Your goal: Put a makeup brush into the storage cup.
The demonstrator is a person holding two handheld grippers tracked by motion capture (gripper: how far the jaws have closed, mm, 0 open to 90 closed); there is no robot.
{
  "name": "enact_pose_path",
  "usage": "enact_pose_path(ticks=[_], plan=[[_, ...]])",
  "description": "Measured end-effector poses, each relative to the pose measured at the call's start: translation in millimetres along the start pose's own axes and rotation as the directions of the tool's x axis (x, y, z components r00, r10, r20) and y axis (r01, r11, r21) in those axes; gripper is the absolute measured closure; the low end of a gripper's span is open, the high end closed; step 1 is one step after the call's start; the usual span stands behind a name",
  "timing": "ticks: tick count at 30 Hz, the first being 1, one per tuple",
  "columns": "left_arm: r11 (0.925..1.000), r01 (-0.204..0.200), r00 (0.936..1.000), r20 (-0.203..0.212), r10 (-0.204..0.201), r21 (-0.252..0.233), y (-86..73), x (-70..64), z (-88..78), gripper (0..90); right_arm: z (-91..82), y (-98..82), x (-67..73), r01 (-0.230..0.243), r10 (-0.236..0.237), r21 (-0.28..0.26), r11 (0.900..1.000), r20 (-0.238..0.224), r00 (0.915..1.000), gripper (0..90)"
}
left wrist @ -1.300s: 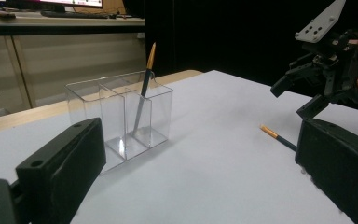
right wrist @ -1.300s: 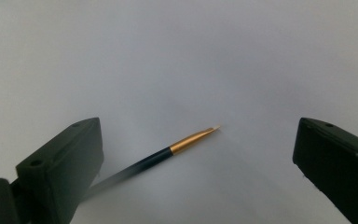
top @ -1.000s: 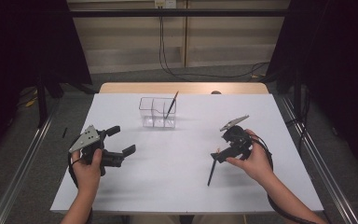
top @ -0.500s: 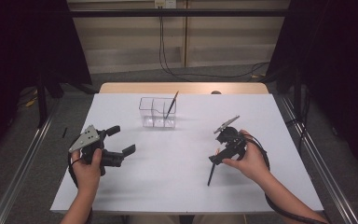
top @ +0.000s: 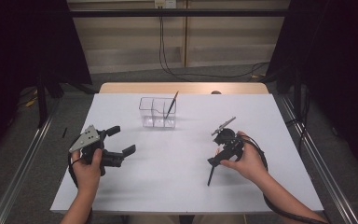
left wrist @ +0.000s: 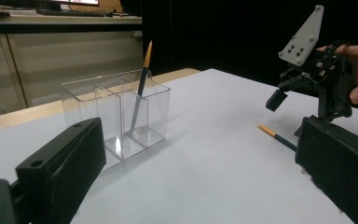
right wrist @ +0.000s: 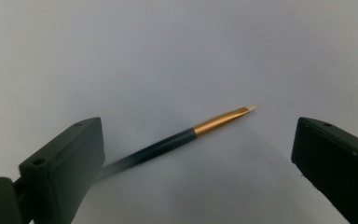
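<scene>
While your right gripper stands with its jaws wide apart and nothing between them, bring it down over the loose brush, which lies flat on the white table well to the right of the clear organizer and nearer you. In the right gripper view the dark handle passes close by the left-hand jaw and the gold ferrule and pale tip point into the gap, so the brush is not yet centred. Shift the gripper until the handle lies midway between the jaws, lower until both jaw tips are just off the table, then close on the dark handle rather than on the ferrule or bristles. A thin round handle is likely to roll or pivot, so close slowly and lift level. Your left gripper is also wide open and empty, resting to the left of the organizer and nearer you; keep it there, clear of the organizer. The organizer holds a second brush, leaning upright in its right-hand compartment with the tip upward. From the high view your right hand and its gripper cover the upper end of the loose brush, so that view does not show how the jaws straddle it. The handle's far end is cut off behind the jaw in the right gripper view.
</scene>
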State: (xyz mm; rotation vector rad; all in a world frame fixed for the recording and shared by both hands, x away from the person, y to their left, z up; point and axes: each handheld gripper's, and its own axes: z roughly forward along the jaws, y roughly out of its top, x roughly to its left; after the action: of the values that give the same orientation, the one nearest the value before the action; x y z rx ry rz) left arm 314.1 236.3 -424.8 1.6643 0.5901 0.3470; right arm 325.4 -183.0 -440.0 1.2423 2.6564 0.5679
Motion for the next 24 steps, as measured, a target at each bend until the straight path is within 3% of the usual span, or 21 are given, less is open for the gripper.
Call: enact_pose_path(ticks=[24], plan=[[0.9999, -0.006, 1.0000, 0.005, 0.006, 0.010, -0.7, 0.2, 2.4, 1.7, 15.4, -7.2, 5.1, 0.013, -0.011, 0.049, 0.999, -0.026, 0.9996, 5.8]])
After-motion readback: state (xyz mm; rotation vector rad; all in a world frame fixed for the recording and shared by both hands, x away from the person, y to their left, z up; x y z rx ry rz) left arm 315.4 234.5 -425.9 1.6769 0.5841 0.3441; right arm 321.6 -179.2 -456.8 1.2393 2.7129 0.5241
